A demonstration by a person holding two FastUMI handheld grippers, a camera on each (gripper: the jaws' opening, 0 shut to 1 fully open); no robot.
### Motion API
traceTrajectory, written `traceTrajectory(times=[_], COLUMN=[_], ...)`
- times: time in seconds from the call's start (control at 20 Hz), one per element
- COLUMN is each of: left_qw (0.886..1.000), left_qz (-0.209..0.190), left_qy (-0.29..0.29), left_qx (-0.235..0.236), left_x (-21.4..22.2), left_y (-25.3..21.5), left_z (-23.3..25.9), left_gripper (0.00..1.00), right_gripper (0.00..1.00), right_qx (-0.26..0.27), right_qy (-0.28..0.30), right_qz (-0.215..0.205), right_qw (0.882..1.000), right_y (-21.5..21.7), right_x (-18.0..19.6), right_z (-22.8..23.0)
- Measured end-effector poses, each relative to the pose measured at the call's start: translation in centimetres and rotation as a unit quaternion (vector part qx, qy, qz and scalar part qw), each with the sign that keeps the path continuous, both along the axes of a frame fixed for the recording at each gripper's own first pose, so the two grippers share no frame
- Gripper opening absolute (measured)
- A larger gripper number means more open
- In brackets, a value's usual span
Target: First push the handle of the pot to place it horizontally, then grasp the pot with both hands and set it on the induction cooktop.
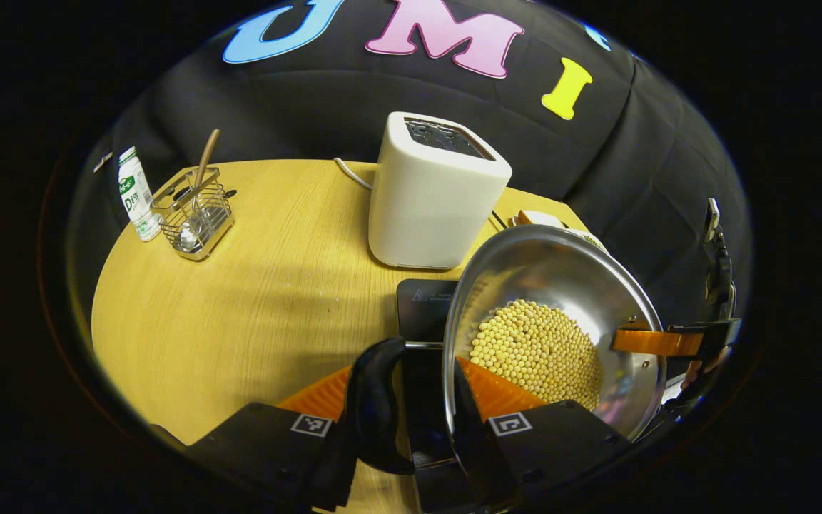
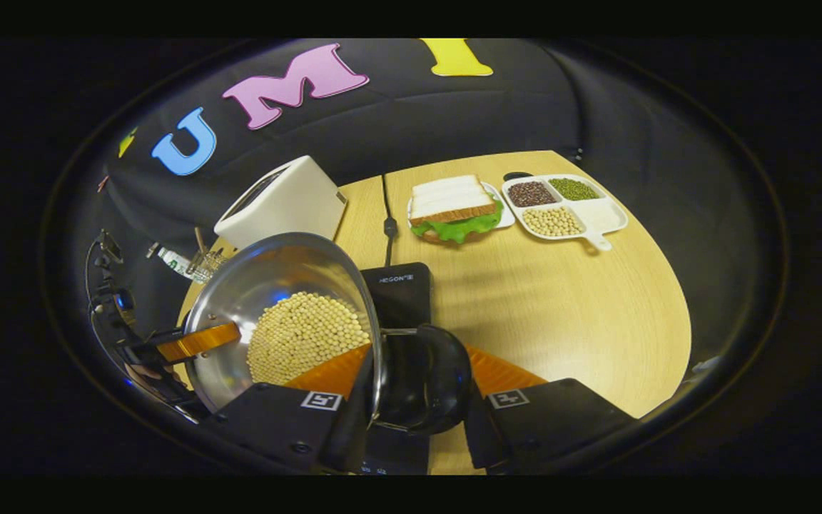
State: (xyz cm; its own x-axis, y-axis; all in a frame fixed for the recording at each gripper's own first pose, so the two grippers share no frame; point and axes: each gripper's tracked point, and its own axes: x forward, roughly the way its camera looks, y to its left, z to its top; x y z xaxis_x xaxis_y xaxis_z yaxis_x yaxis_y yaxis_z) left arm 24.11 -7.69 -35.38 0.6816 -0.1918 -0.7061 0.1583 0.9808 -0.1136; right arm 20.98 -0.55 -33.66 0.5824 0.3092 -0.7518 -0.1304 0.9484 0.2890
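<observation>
A steel pot [image 1: 561,264] holding yellow soybeans [image 1: 539,350] hangs tilted above the black induction cooktop [image 1: 422,307]. In the left gripper view, my left gripper [image 1: 411,389] is shut on the pot's black loop handle [image 1: 375,407], with the rim right beside it. The right gripper [image 1: 668,343] shows at the pot's far side, clamped on the opposite handle. In the right gripper view, my right gripper [image 2: 418,371] is shut on the other black handle [image 2: 425,378]. There the pot [image 2: 268,271] sits to the left over the cooktop [image 2: 400,293], and the left gripper [image 2: 190,343] holds its far side.
A white toaster [image 1: 432,189] stands just behind the cooktop. A bottle [image 1: 136,193] and a wire utensil basket [image 1: 193,210] sit at the table's far left. A sandwich plate [image 2: 457,207], a divided tray of beans [image 2: 561,203] and a cable [image 2: 386,221] lie further back.
</observation>
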Motion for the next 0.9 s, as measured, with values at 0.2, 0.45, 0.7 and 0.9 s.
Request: traceTrajectory(times=[0.2, 0.45, 0.7, 0.9], left_qw=[1.000, 1.000, 1.000, 1.000], left_qz=[0.004, 0.005, 0.006, 0.007], left_qy=[0.002, 0.002, 0.005, 0.009], left_qx=[0.001, -0.001, -0.001, 0.001], left_x=[-0.13, -0.12, -0.12, -0.19], left_y=[0.03, 0.02, 0.00, 0.01], left_z=[-0.10, -0.06, -0.12, -0.17], left_gripper=[0.66, 0.67, 0.67, 0.67], right_gripper=[0.60, 0.60, 0.60, 0.60], right_qx=[-0.007, -0.006, -0.002, 0.010], right_qy=[-0.007, -0.006, -0.003, 0.004], right_qz=[-0.003, -0.001, -0.005, -0.004], right_qw=[1.000, 1.000, 1.000, 1.000], right_y=[-0.06, -0.01, 0.00, 0.15], right_x=[0.13, 0.25, 0.16, 0.21], right_z=[0.06, 0.03, 0.04, -0.09])
